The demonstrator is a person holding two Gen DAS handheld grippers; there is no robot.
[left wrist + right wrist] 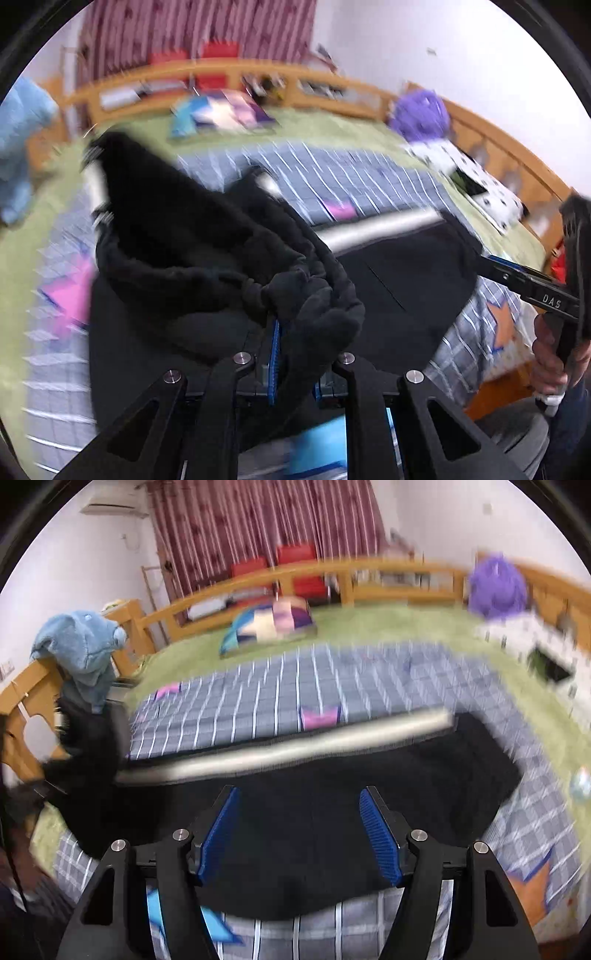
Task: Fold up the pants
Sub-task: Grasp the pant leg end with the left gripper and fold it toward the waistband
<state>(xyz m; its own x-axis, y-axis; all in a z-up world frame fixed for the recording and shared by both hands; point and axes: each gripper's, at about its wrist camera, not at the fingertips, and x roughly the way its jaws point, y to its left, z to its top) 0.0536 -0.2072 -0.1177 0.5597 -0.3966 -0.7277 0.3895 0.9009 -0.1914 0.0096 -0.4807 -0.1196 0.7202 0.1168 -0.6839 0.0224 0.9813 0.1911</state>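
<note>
Black fleecy pants (221, 236) are spread across the plaid blanket (295, 686) on the bed, and one end of them is bunched up and lifted off it. That bunch is caught in the left claw (291, 343), whose blue pads are pressed together on a thick wad of the fabric. The right claw (299, 834) hangs spread wide just above the flat part of the pants, with nothing between its pads. In the left view you can see the right claw coming in from the side, a hand (550, 350) wrapped round its handle. Looks to me like the fold-over step: carry the lifted end across onto the flat half. My tip would be to keep the wad pinched tight, lift high enough that the fabric clears itself, and use the free claw to pin the flat half so it doesn't drag along. Then line up the edges before letting go, otherwise you get a lumpy fold.
</note>
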